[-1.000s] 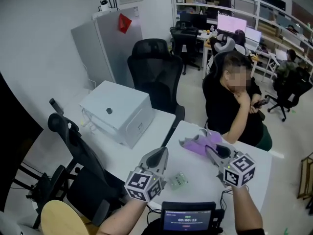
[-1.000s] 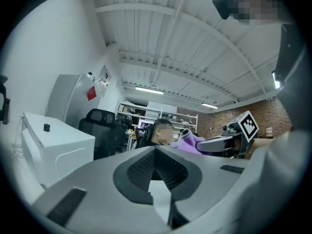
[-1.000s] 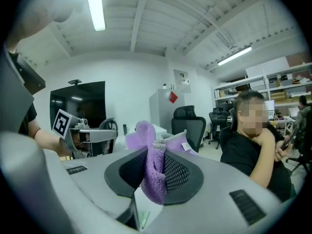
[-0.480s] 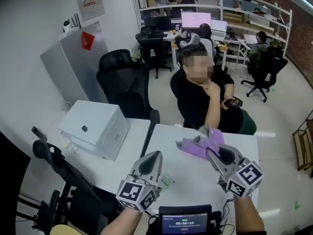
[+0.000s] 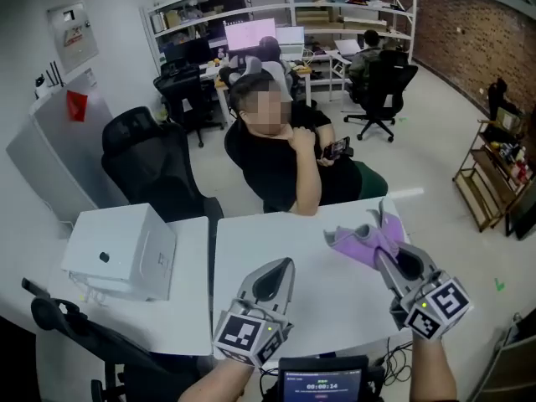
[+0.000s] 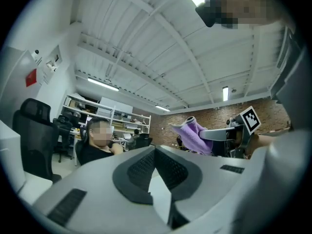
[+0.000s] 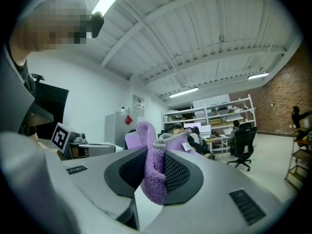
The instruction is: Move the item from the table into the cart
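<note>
Your right gripper (image 5: pixel 392 256) is clamped on the purple fuzzy item (image 5: pixel 362 241), and its view shows the pads pressed into the plush with one end drooping below them and another curling up above. The item is clear of the white table (image 5: pixel 318 308) and hangs just over its far right corner, near the seated person (image 5: pixel 285 157). It leads the jaws, and its length runs crosswise to them, toward your left. Your left gripper (image 5: pixel 283 265) is closed on nothing and sits over the middle of the table, well apart from the item, so the carry belongs to your right hand. No view shows a cart for certain. The shelved rack (image 5: pixel 490 174) on the floor, off to your right, may be it. If so, the item must go right, beyond the table edge.
</note>
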`<state>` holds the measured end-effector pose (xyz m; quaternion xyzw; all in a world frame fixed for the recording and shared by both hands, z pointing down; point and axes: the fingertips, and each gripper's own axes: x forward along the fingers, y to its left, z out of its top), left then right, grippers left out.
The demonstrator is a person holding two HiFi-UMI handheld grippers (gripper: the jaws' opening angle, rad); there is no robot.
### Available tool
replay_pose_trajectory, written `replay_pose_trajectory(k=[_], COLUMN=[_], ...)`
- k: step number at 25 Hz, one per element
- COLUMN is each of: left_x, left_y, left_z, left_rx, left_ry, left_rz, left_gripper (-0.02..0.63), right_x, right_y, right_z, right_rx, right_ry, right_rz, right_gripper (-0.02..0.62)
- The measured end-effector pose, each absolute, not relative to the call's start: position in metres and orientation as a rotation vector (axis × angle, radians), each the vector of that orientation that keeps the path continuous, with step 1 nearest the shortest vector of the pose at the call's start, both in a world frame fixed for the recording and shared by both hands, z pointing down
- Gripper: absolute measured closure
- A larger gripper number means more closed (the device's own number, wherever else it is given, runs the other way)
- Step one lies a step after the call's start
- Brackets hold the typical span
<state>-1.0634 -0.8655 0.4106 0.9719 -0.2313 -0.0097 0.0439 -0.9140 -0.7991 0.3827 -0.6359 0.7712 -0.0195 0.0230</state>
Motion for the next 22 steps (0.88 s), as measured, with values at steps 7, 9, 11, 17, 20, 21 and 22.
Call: replay_pose_trajectory(k=[7,9,11,17,20,21,22], left_x=[-0.976,-0.941,-0.900,-0.750,-0.658,-0.628,-0.601], left_y=[-0.768,-0.732,-0.688,-0.524,-0.421,-0.388,-0.357], left_z=[0.401,0.396,0.392,0.379,0.379,0.380,0.382], left_rx=[3.033,3.050,3.064,3.070,3.070,3.066,3.062], left_ry=[-0.370,-0.293,-0.213,0.012,0.132,0.174,0.217], left_rz=[-0.029,-0.038,-0.042,-0.062,-0.055,-0.050,-0.044], left_gripper=[0.604,0.604,0.604,0.604,0.604,0.604,0.604], right_x=[-0.834,-0.805,-0.774,-0.656,-0.586,-0.565,-0.544], right_y=[-0.666,-0.619,-0.565,-0.383,-0.277,-0.243,-0.212], right_z=[0.371,0.370,0.369,0.361,0.362,0.363,0.364], right_rx=[-2.235,-2.290,-2.338,-2.463,-2.519,-2.537,-2.557], right_ry=[2.135,2.068,2.007,1.852,1.783,1.754,1.720], right_rz=[-0.015,-0.007,-0.001,0.014,0.017,0.018,0.017], right_gripper=[0.526,0.526,0.525,0.526,0.525,0.525,0.525])
